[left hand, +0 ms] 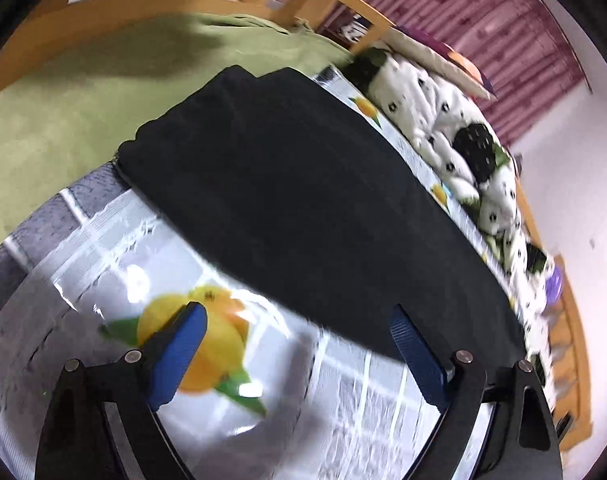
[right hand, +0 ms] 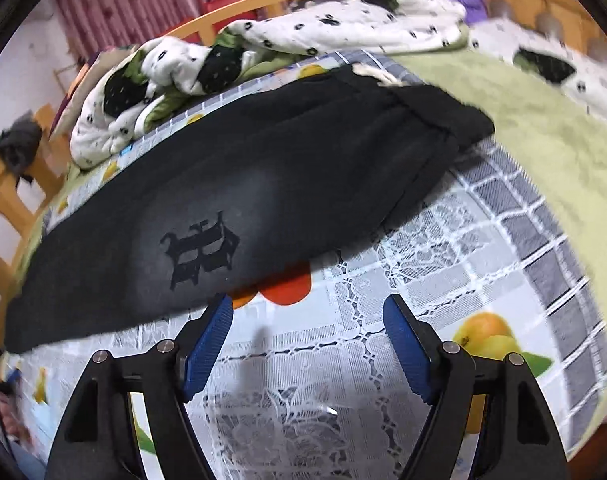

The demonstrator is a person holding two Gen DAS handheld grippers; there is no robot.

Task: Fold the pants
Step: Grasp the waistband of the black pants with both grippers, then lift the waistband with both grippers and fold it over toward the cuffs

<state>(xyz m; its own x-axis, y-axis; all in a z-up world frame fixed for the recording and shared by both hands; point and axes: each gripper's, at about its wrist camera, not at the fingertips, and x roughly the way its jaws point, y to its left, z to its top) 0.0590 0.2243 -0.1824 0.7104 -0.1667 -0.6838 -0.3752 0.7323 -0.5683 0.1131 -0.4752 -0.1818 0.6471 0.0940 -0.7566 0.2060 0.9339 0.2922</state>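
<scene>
Black pants (left hand: 303, 184) lie flat, folded lengthwise, on a fruit-print plastic cloth (left hand: 115, 240) over the bed. In the right wrist view the pants (right hand: 243, 184) show a black printed emblem (right hand: 201, 248) and a waistband with a white drawstring (right hand: 377, 74) at the far right end. My left gripper (left hand: 299, 316) is open and empty, just short of the pants' near edge. My right gripper (right hand: 307, 308) is open and empty, also just in front of the near edge, below the emblem.
A green blanket (left hand: 63, 96) covers the bed beyond the cloth. A crumpled white quilt with black and green patches (right hand: 263, 40) lies along the far side of the pants. A wooden bed frame (left hand: 83, 20) and a red curtain (left hand: 483, 20) stand behind.
</scene>
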